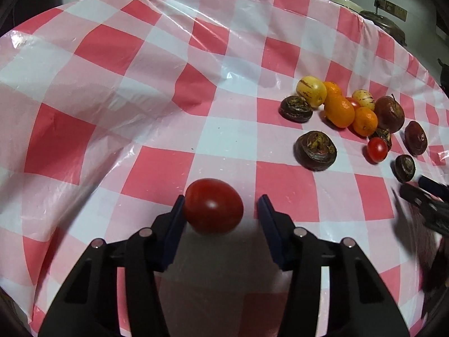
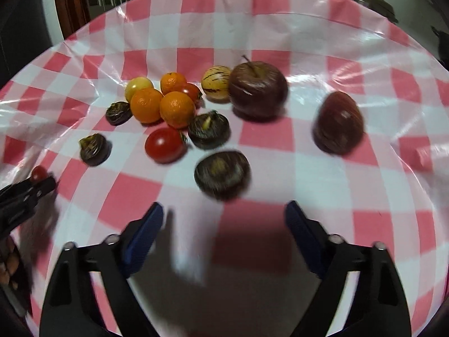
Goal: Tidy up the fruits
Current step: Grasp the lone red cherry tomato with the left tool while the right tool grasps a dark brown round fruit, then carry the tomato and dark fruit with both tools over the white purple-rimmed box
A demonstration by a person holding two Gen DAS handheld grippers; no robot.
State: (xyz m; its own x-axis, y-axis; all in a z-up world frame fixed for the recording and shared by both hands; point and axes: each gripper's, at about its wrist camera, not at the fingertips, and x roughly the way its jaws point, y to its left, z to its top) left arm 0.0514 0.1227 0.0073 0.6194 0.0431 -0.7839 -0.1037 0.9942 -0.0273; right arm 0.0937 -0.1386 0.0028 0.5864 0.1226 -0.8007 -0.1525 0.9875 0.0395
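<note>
The left gripper has a red tomato between its blue pads: the left pad touches the fruit's side, while a clear gap shows between the tomato and the right pad, so the jaws stand partly open and not clamped. The right gripper is spread wide with nothing between its fingers, only checked cloth below; a dark water chestnut lies just beyond its tips, blurred.

Farther along the table sits the main cluster: a second tomato, three oranges, more chestnuts, two pale striped fruits and a dark red apple. Another dark red apple lies apart toward the right edge.

Left of the left gripper the cloth is bare to the table's edge. The far edge, beyond the fruit, is also free.
</note>
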